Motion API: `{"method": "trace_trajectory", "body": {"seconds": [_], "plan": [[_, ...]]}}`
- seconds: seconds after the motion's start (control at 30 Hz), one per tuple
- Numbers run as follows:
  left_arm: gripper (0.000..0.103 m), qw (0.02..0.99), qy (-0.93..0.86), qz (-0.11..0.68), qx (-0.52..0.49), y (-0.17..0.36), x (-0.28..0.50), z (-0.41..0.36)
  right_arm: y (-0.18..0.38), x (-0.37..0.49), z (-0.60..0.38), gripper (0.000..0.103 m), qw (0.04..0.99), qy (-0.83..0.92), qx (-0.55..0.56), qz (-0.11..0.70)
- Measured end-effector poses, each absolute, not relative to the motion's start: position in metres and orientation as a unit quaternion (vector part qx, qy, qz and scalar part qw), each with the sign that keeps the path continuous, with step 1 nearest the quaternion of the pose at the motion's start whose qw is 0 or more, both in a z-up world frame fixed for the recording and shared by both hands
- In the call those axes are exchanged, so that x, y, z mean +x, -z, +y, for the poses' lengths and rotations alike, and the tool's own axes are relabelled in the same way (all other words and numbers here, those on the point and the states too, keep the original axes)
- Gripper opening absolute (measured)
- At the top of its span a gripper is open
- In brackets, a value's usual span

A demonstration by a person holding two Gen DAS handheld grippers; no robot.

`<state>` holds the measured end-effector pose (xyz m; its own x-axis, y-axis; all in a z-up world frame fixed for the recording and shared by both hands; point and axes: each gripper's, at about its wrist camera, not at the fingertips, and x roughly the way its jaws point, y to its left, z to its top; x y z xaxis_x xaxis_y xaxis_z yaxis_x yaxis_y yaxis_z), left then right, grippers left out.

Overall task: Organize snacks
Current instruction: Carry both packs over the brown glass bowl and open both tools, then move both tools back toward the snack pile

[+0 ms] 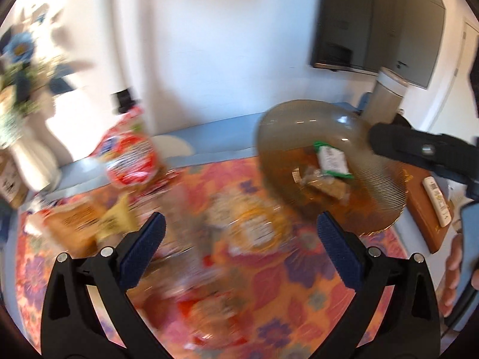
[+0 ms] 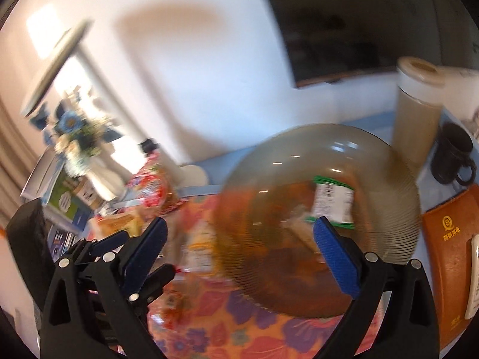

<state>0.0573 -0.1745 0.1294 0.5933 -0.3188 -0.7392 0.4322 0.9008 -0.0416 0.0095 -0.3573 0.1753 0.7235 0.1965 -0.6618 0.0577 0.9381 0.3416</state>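
My left gripper (image 1: 241,220) is open and hangs over a blurred heap of snack packets (image 1: 254,227) on a floral cloth (image 1: 299,299); nothing is between its pads. A red snack bag (image 1: 131,158) stands at the back left, with an orange packet (image 1: 74,224) nearer. A ribbed amber glass bowl (image 1: 329,164) at the right holds a green-and-white packet (image 1: 332,161) and other snacks. My right gripper (image 2: 241,224) is open in front of the bowl (image 2: 374,179), with its right pad over the near rim. The green-and-white packet (image 2: 332,200) lies just beyond that pad.
A white vase of blue flowers (image 1: 27,149) stands at the far left. A tall tumbler (image 2: 416,119) and a black mug (image 2: 455,155) stand behind the bowl. A brown folder (image 2: 449,254) with a remote (image 1: 437,206) lies right. A person's hand (image 1: 455,269) shows at the right edge.
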Motion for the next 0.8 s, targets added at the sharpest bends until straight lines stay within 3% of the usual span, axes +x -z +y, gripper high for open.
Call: {"method": "trace_trajectory", "body": {"seconds": [0.23, 0.4, 0.6, 0.8], "plan": [[0.100, 0.900, 0.149, 0.410, 0.015, -0.129, 0.044, -0.085, -0.187, -0.014, -0.299, 0.098, 0.928, -0.076, 0.151, 0.333], [0.100, 0.883, 0.105, 0.450, -0.081, -0.095, 0.039, -0.013, -0.170, -0.023, -0.261, 0.098, 0.925, -0.106, 0.144, 0.336], [0.100, 0.846, 0.094, 0.479, -0.213, -0.048, 0.036, 0.035, -0.117, -0.025, -0.218, 0.098, 0.915, -0.100, 0.093, 0.379], [0.100, 0.823, 0.120, 0.465, -0.304, -0.032, 0.042, 0.036, -0.059, -0.023, -0.189, 0.098, 0.898, -0.084, 0.031, 0.430]]}}
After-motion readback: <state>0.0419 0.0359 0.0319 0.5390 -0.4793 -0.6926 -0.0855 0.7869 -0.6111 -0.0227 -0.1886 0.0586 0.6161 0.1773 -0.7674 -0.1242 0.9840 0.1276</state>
